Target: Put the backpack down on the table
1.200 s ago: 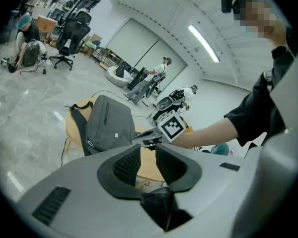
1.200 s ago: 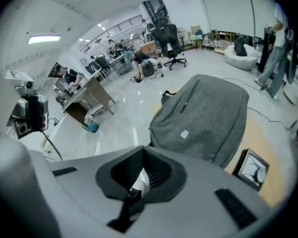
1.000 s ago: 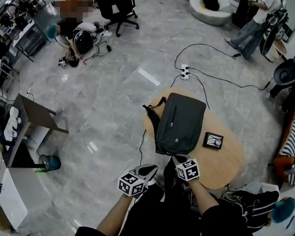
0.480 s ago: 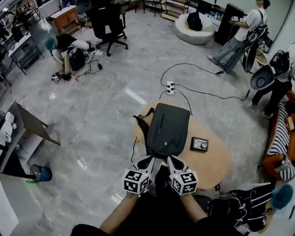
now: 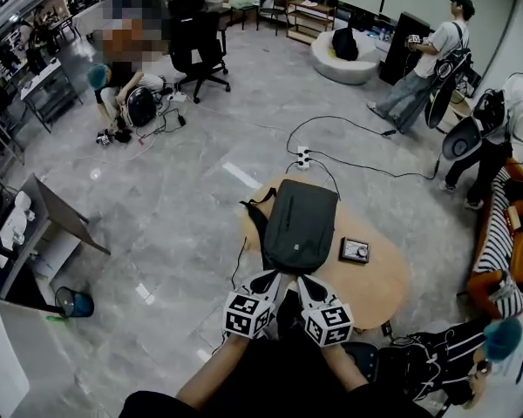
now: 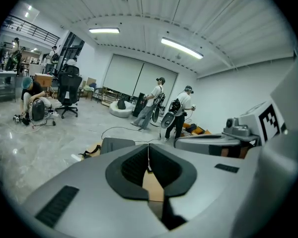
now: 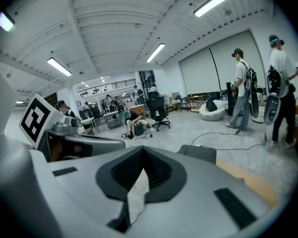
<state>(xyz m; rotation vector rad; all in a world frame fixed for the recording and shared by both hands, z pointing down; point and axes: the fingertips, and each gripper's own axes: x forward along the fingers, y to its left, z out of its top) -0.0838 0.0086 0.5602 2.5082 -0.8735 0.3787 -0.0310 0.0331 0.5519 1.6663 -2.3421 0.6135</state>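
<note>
Backpack point(image 5: 301, 225): laid flat on table point(image 5: 379, 277), just beyond both sets of fingertips, ungripped. Left gripper point(image 5: 268, 279), right gripper point(image 5: 302, 280): jaws pressed together, nothing held. Step: placement judged done; only clearing away is called for.

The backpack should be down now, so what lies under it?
The backpack lies on the wooden table; only tabletop shows around it. Anything between bag and table is covered.
</note>
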